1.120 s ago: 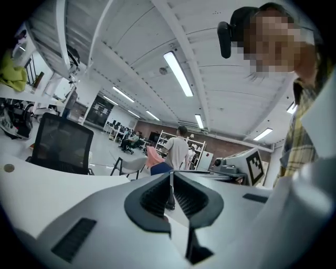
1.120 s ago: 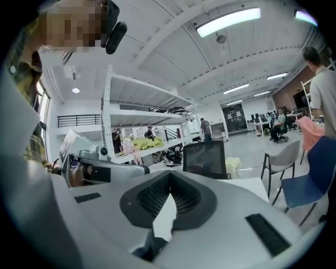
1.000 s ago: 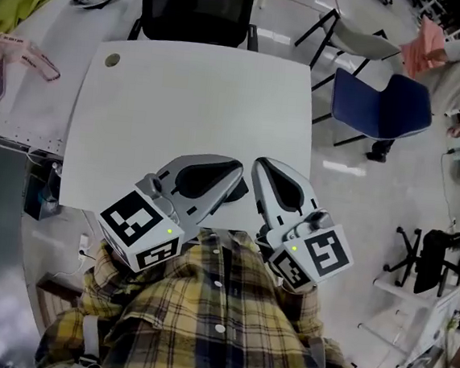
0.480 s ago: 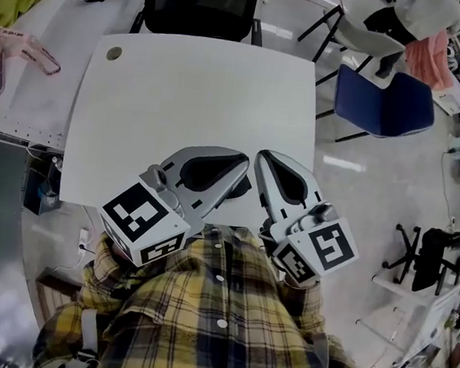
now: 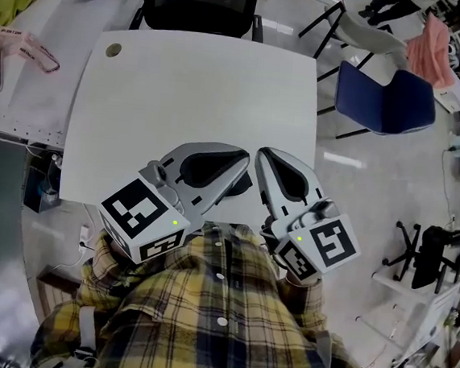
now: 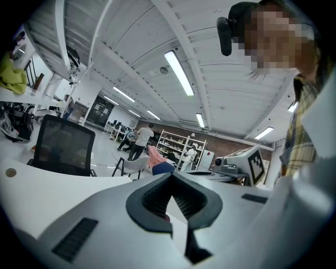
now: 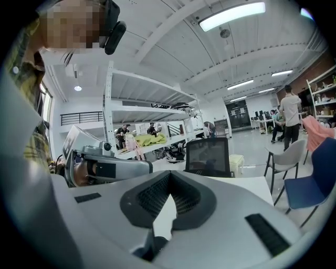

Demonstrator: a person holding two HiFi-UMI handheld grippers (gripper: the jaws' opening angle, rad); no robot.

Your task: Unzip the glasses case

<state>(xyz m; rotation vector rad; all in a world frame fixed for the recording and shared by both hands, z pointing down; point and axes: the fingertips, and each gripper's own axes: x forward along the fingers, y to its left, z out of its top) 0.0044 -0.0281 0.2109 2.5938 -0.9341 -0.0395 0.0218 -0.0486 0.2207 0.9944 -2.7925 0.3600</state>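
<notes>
I can't pick out the glasses case for sure, so I can't tell which way it points or how its long side lies. In the head view I only get a small dark bit peeking out between my 2 grippers, right by the near edge of the desk. Can't tell what it is.

My left gripper is shut. Its fingers meet at the tips, & mostly white desk shows thru the hole behind them. My right gripper is the same, fingers tip to tip. Neither pinches a thing I can see. The 2 lie side by side, tips near each other, pointing away from me.

Both are smooth grey plastic w/ black ribbed insides. The desk is flat & white, w/ round corners & a small round brown dot at its far left corner. A black chair stands at the far side, a blue chair off to the right. My shirt is yellow & dark plaid.
</notes>
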